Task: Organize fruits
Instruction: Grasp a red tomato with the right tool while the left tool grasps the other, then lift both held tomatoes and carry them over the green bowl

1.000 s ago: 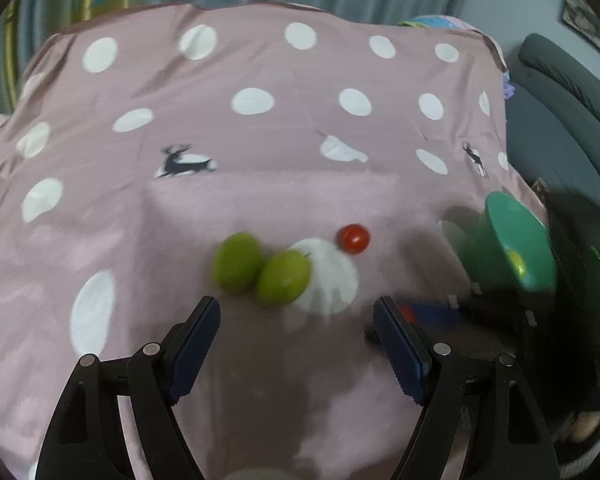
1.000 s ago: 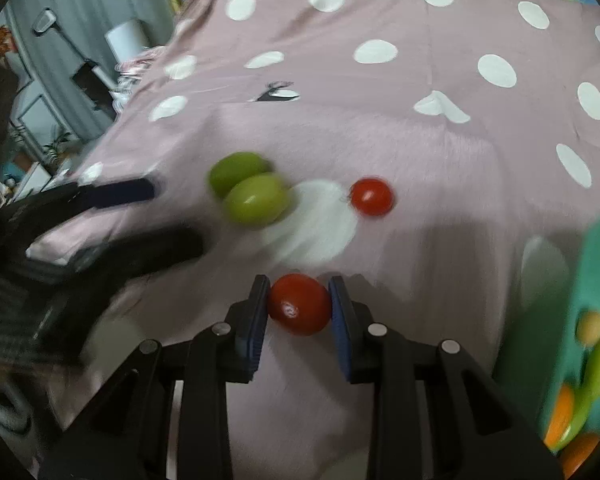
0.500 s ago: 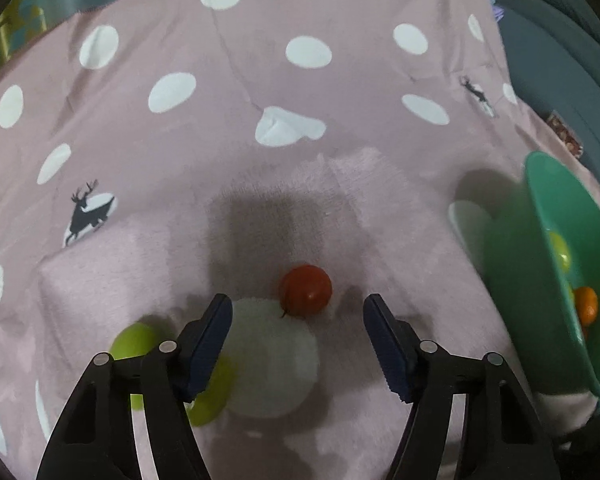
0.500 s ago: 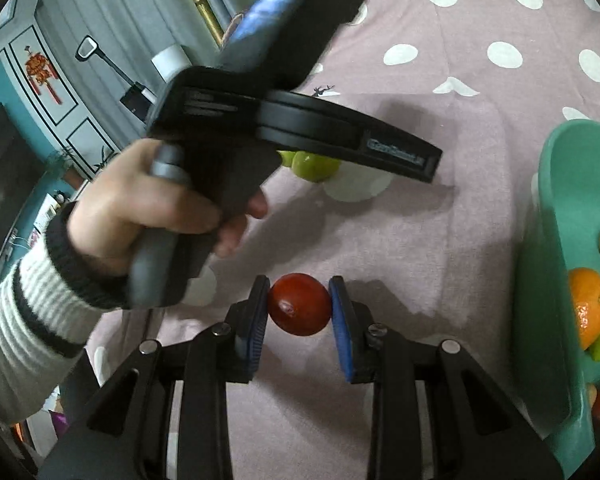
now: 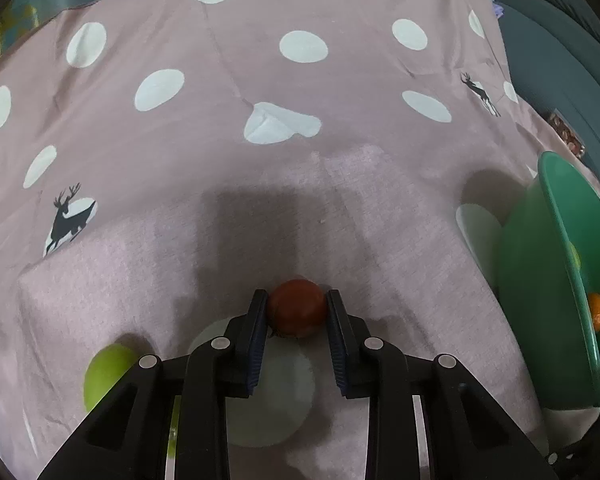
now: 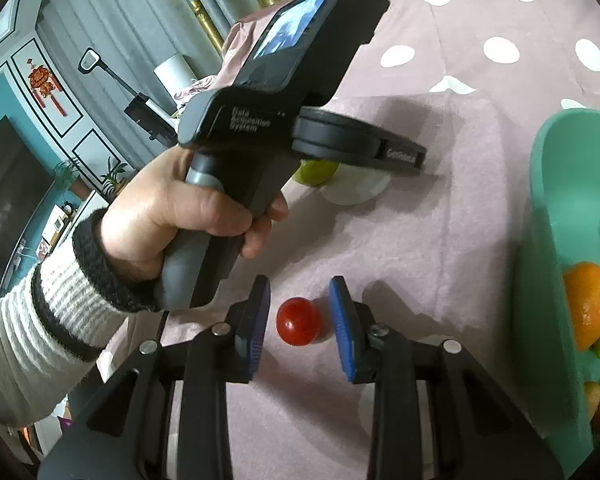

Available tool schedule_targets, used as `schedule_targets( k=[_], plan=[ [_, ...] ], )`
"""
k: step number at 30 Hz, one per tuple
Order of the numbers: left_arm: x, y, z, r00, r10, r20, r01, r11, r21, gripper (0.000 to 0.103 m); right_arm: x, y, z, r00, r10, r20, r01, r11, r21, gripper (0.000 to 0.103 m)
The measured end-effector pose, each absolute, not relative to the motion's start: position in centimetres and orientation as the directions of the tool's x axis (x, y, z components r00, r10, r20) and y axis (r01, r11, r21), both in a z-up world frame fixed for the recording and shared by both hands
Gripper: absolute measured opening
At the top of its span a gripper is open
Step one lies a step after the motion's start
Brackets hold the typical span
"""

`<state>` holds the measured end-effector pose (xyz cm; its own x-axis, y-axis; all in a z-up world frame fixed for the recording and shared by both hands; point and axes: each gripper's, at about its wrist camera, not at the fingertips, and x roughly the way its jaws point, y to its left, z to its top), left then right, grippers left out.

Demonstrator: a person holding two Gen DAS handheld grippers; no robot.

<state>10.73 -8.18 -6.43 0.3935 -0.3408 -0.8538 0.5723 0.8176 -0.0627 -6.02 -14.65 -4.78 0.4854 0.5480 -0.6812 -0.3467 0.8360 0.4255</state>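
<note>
My left gripper [image 5: 297,314] is shut on a red tomato [image 5: 298,312] resting on the pink dotted cloth [image 5: 260,80]. A green fruit [image 5: 104,372] lies to its lower left, partly hidden by the gripper body. My right gripper [image 6: 299,322] is open, and a second red tomato [image 6: 299,321] lies on the cloth between its fingers, touching neither. The green bowl [image 5: 540,280] stands at the right; in the right wrist view the bowl [image 6: 552,200] holds an orange [image 6: 588,308] and other fruit. The left gripper's body [image 6: 284,80] and the hand fill the right wrist view's upper left.
A green fruit [image 6: 316,171] shows under the left gripper's body in the right wrist view. A grey sofa [image 5: 560,40] lies beyond the cloth's right edge. Curtains and furniture [image 6: 60,100] stand behind at the left.
My left gripper moved forward and shut on the far tomato. My right gripper opened and let go of its tomato, which now lies on the cloth near the bowl.
</note>
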Motion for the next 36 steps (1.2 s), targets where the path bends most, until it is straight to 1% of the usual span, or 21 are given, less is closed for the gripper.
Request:
schedule_targets(
  k=[3,5,13,16,23,29,36],
  plan=[
    [10.5,-7.6,-6.2,0.398,-0.343,-0.851,0.561,0.825,-0.070,0.028,-5.9,-15.0,-4.8,0.490,0.537,-0.687,-0.343,0.843,0.414,0.031],
    [10.3,-6.7,-5.4,0.404,-0.363,-0.840,0.547,0.831,-0.096,0.028,-5.7,-15.0,-4.7,0.487,0.529,-0.694,-0.340,0.848,0.407,0.031],
    [6.7,-1.4,-0.4,0.501,-0.436,-0.747,0.518,0.843,-0.145,0.028,-5.1,-13.5,-5.0,0.437,0.469,-0.767,-0.355,0.874,0.332,0.032],
    [5.7,0.5,0.3,0.510,-0.454,-0.731,0.509,0.844,-0.170,0.028,-4.2,-12.3,-5.4,0.403,0.416,-0.815,-0.366,0.890,0.274,0.032],
    [4.0,2.6,1.0,0.526,-0.473,-0.707,0.510,0.840,-0.184,0.028,-4.0,-11.1,-6.3,0.357,0.326,-0.876,-0.383,0.906,0.181,0.032],
    [2.7,3.7,1.0,0.530,-0.478,-0.701,0.496,0.845,-0.200,0.028,-3.6,-11.0,-6.6,0.377,0.316,-0.871,-0.384,0.909,0.164,0.029],
    [0.9,4.2,1.3,0.535,-0.475,-0.699,0.485,0.850,-0.207,0.028,-4.9,-11.9,-4.5,0.450,0.362,-0.816,-0.358,0.911,0.207,0.028]
  ],
)
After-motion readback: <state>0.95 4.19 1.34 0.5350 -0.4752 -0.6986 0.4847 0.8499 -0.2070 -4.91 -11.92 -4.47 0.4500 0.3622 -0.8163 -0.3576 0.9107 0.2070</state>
